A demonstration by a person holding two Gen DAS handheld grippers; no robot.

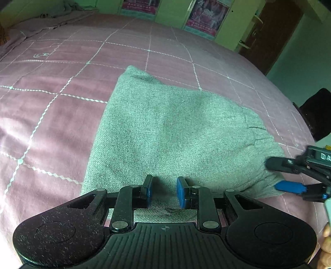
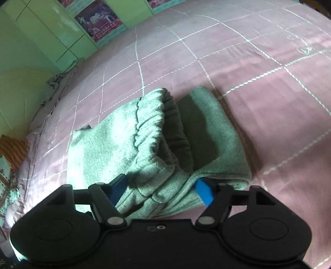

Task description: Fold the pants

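Note:
The grey-green pants (image 1: 171, 132) lie folded in a thick stack on the pink bed (image 1: 62, 115). My left gripper (image 1: 164, 192) is open over the stack's near edge, nothing between its blue pads. My right gripper (image 2: 161, 188) is open, its jaws straddling a bunched fold of the pants (image 2: 149, 144) near the elastic waistband (image 2: 153, 126); its blue pads (image 2: 203, 191) touch the cloth on both sides. It also shows in the left wrist view (image 1: 289, 175) at the stack's right edge.
The pink quilted cover (image 2: 258, 72) spreads all around the pants. Green wardrobes with posters (image 1: 203, 18) stand behind the bed. A brown door (image 1: 273, 35) is at the far right, a dark chair (image 1: 318, 111) beside the bed. Crumpled cloth (image 2: 55, 80) lies at the bed's far edge.

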